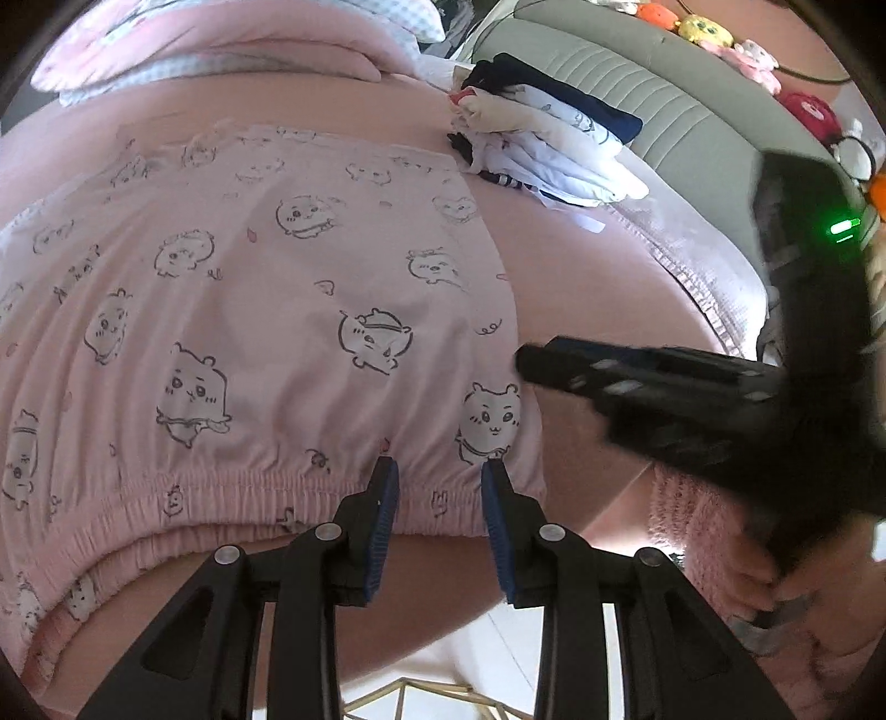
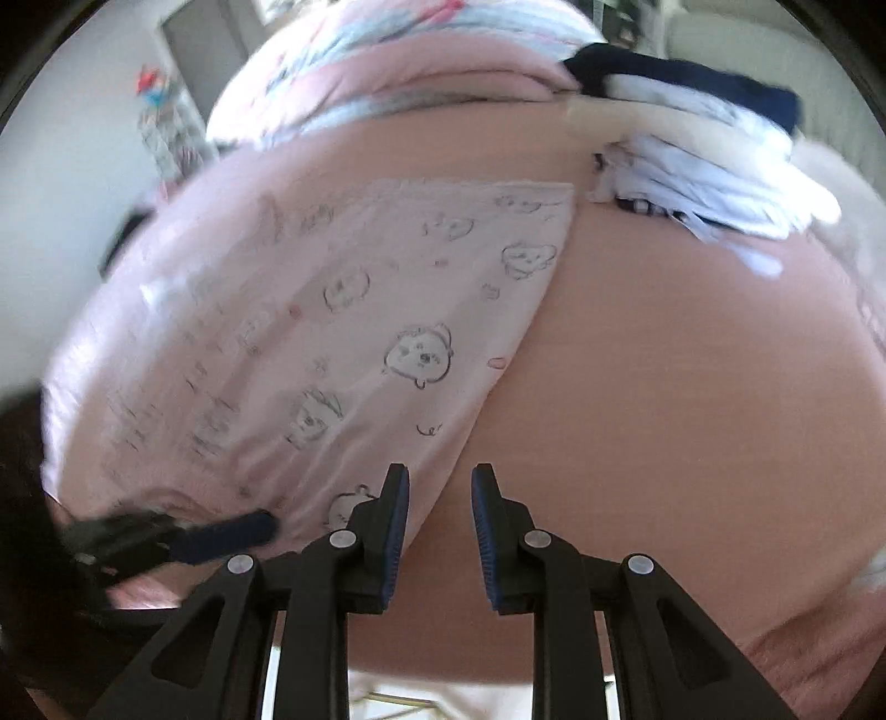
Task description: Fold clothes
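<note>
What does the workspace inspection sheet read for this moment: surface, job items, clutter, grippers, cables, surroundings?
Surface: pink bed sheet, smooth.
Job's things: pink printed pyjama shorts spread flat, elastic waistband nearest.
Clutter: stack of folded clothes past the shorts; pink bedding behind.
Grippers: left gripper open over the waistband; right gripper open at the shorts' right edge.
Cables: thin dark cord near plush toys.
Surroundings: grey padded headboard.

right wrist view motion-blurred; pink pants [image 1: 266, 310] cut off at left edge; right gripper [image 1: 637, 382] smeared.
</note>
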A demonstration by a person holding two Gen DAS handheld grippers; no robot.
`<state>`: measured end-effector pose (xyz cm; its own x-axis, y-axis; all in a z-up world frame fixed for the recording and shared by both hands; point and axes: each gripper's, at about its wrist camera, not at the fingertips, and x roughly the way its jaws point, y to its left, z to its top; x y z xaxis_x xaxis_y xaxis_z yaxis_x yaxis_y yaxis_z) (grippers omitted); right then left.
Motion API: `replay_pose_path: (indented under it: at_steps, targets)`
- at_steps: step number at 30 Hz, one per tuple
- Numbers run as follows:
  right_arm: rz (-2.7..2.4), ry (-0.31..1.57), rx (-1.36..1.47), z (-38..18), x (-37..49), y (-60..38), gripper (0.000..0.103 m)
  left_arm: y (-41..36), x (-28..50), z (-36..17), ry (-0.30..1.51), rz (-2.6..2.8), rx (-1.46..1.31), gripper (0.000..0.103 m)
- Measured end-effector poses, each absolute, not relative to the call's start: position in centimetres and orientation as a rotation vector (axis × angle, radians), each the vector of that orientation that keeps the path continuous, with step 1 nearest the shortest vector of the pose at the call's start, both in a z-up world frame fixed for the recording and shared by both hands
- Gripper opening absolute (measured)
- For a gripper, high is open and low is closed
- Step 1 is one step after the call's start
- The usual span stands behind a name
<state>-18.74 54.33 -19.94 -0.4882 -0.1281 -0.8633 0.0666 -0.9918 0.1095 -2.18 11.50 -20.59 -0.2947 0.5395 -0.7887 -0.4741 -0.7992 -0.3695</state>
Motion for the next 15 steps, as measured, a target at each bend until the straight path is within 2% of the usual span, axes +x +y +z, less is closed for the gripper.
replay_pose_path:
  at_steps: [10,15]
  targets:
    - [-2.647,0.041,1.679,-21.2,-19.1,55.5,0.023,11.1,-2.3,-20.6,-0.124,2.110,-1.331,0.028]
    - [-2.602,-0.144,1.524,-19.8,-19.1,55.7,0.023,11.1,-2.2,-20.8,-0.122,2.111,-1.327,0.028]
